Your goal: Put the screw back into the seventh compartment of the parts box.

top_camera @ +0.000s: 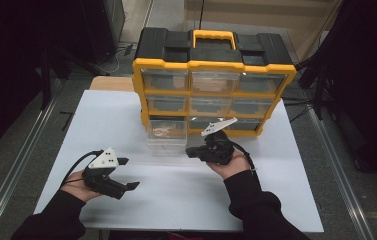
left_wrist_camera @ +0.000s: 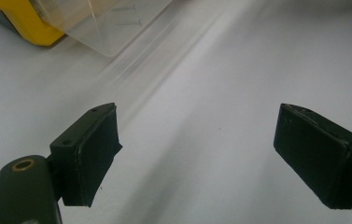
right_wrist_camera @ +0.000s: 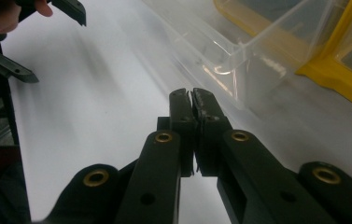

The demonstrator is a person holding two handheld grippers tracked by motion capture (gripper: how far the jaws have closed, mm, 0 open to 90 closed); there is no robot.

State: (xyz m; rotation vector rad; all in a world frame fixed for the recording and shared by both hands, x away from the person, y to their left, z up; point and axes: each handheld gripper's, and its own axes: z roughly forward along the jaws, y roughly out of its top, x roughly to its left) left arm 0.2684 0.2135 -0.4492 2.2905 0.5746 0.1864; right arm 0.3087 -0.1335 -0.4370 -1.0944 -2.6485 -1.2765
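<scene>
A yellow and black drawer organizer stands at the back of the white table. Its bottom left clear drawer is pulled out toward me, with small items inside. My right gripper hovers just right of that drawer's front, jaws shut and pointing left. In the right gripper view the shut jaws meet just short of the clear drawer, and nothing shows between them. My left gripper rests low at the front left, open and empty. Its pads stand wide apart over bare table.
The organizer's yellow frame and other shut drawers lie behind the open one. A corner of the clear drawer holds thin nails. The left gripper shows far off in the right gripper view. Dark floor surrounds the table.
</scene>
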